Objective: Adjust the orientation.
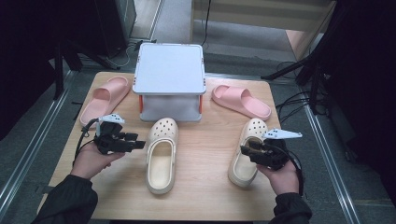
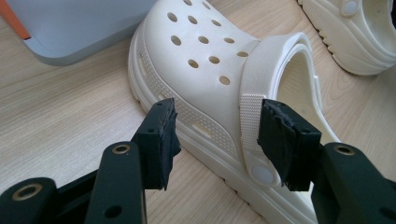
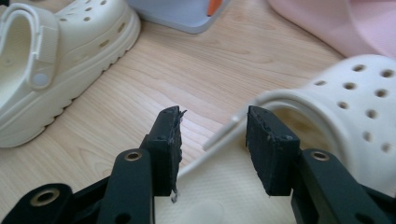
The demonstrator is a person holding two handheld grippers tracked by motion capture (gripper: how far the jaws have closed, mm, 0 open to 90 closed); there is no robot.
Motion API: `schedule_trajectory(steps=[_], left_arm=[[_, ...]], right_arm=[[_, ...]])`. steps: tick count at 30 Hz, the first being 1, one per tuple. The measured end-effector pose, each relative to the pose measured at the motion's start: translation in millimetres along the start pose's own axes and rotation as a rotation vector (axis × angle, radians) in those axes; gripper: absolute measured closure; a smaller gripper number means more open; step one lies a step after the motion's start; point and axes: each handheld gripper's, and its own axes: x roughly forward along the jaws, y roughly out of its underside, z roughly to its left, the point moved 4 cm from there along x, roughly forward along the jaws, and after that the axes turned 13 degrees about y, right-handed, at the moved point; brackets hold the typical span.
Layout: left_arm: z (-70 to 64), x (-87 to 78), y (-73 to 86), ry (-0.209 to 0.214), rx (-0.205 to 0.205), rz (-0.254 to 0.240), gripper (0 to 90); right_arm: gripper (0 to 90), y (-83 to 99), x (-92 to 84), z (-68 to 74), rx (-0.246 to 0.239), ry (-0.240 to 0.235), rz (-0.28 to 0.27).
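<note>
Though both cream clogs [image 1: 161,154] lie unlabelled, left claw [image 2: 215,135] gapes — right claw [image 3: 212,140] likewise.

Both grippers [image 1: 140,141] [image 1: 243,150] agape, low.

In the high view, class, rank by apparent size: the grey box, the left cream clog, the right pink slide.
1. grey box
2. left cream clog and right pink slide: they look alike in size, so left unranked.

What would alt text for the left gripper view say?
The open left gripper points at the side of a cream clog on a wooden table, its jaws apart near the strap. A grey box's corner sits behind, a second cream clog at upper right.
</note>
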Motion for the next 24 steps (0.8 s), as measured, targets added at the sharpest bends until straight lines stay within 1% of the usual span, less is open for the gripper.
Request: schedule_trajectory(steps=[3,4,6,8,10,11,12,14,15,18,19,20,21,23,24], left_arm=[[0.0,0.7,-0.3,-0.002,0.006,0.011,46.2],[0.0,1.0,-0.2,-0.002,0.005,0.012,45.9],[-0.1,1.2,0.0,-0.003,0.003,0.013,45.9],[0.4,0.8,0.1,-0.005,0.001,0.015,45.8],[0.5,0.8,0.1,-0.004,0.000,0.014,45.8],[0.5,0.8,0.1,-0.004,0.000,0.014,45.8],[0.2,1.6,0.1,-0.001,-0.001,0.014,45.8],[0.0,2.4,0.2,-0.003,-0.001,0.019,45.7],[0.0,2.8,0.3,-0.005,-0.001,0.019,45.5],[0.2,3.0,0.8,-0.007,-0.002,0.020,45.5],[0.6,3.0,0.9,-0.006,-0.002,0.023,45.5],[0.7,3.1,1.1,-0.007,-0.003,0.023,45.5],[0.8,3.2,1.3,-0.008,-0.004,0.021,45.5],[0.6,2.9,1.6,-0.010,-0.008,0.018,45.5],[0.6,2.7,1.8,-0.009,-0.008,0.017,45.5]], right_arm=[[55.2,1.5,-5.0,-8.0,0.019,0.019,-0.009],[54.4,1.7,-7.7,-12.9,0.033,0.029,-0.015],[52.9,1.9,-10.2,-19.4,0.036,0.062,-0.021],[51.8,2.2,-12.6,-28.0,0.063,0.086,-0.031],[50.1,4.1,-11.4,-36.9,0.094,0.104,-0.029],[50.1,4.1,-11.4,-36.9,0.094,0.104,-0.029],[47.9,9.1,-4.3,-45.2,0.133,0.098,0.006],[45.9,14.2,2.9,-49.1,0.170,0.078,0.036],[46.7,16.4,6.0,-51.2,0.177,0.092,0.046],[46.0,21.4,16.6,-53.3,0.175,0.120,0.101],[45.7,22.5,19.5,-53.7,0.173,0.123,0.113],[44.8,23.7,23.3,-54.1,0.170,0.139,0.126],[45.4,24.3,25.9,-54.8,0.167,0.163,0.132],[47.4,24.9,29.5,-57.8,0.171,0.191,0.139],[46.2,25.4,31.0,-58.9,0.178,0.199,0.144]])
